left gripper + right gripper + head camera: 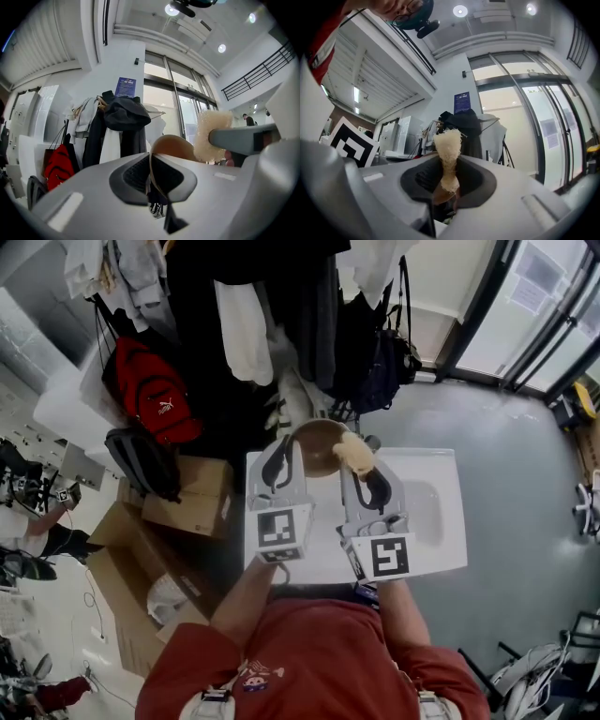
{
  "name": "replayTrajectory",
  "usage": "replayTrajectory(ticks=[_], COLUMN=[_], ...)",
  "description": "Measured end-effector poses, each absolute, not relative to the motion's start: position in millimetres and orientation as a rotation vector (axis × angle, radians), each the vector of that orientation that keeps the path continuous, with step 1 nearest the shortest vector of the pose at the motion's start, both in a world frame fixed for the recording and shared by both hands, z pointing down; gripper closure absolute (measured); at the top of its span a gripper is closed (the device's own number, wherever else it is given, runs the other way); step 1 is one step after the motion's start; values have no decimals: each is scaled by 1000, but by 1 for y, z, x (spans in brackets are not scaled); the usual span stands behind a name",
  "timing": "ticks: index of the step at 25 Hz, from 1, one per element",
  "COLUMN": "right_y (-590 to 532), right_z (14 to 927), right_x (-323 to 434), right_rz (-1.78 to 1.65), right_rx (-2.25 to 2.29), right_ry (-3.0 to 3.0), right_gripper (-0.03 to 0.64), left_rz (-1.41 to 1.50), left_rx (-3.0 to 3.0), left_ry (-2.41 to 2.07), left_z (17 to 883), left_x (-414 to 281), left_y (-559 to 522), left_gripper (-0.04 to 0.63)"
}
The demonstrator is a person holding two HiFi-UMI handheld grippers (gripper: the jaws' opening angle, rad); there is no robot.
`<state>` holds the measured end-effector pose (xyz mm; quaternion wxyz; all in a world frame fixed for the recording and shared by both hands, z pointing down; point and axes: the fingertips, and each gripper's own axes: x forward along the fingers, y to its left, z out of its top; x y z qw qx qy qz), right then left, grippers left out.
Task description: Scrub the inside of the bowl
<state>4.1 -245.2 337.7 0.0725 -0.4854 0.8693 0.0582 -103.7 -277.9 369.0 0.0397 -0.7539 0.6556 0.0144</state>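
In the head view a tan bowl (317, 443) is held up above the white table (441, 521), tilted on edge. My left gripper (279, 463) is shut on its rim; in the left gripper view the thin rim of the bowl (174, 146) runs between the jaws. My right gripper (361, 471) is shut on a pale fibrous scrubber (355, 453), which sits at the bowl's right edge. In the right gripper view the scrubber (448, 150) sticks up from the closed jaws. From the left gripper view the scrubber (212, 135) hangs just right of the bowl.
A coat rack with dark and white garments (281, 306) stands beyond the table. A red backpack (150, 395) and a grey bag (145, 460) lie to the left, with cardboard boxes (187, 507) beside the table. The table has a shallow basin (422, 512) at right.
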Motion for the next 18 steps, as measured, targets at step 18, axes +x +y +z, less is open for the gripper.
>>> replayTrajectory(ticks=[18], right_y=[-270], right_z=[391], right_x=[-27], right_rz=[509], right_rx=[-1514], right_ry=[3121], right_gripper=[540], left_rz=[-55], left_rx=[-2336], left_ry=[1908], left_z=[368], left_x=[-84], left_y=[-276], left_gripper=[566])
